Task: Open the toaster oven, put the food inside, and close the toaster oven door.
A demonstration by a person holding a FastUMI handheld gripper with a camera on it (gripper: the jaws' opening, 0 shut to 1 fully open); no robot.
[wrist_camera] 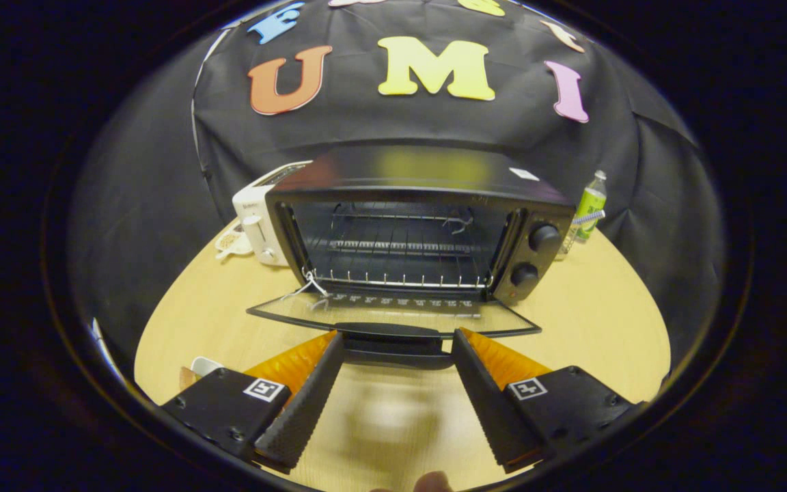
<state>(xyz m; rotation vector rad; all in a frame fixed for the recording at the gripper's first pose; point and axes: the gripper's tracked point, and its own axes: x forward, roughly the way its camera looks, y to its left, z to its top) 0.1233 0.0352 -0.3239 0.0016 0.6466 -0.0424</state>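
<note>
Fingers of the handheld gripper (397, 338) stand wide apart at the near end of the scene, holding nothing; their tips sit at either end of the black bar handle (393, 336) of the oven door, the left tip just beside its left end and the right tip just beside its right end. Whether either tip actually touches the handle cannot be told. A fingertip of the person (432, 482) shows at the very near edge, between the fingers. Under them lies the light wooden round table (591, 321). A small white object (203, 365) rests on the table beside the left finger, too cut off to identify. Just beyond the fingertips, the glass door (393, 311) of the black toaster oven (421, 225) lies folded down flat and fully open. Inside the oven a wire rack (400, 280) spans the cavity. Two black round knobs (537, 256) sit on the oven's right front panel. Behind the oven's left side stands a white pop-up toaster (257, 222), with a small pale item (229, 242) just beside it. Beyond the oven's right side stands a clear plastic bottle with a green label (590, 205).
</note>
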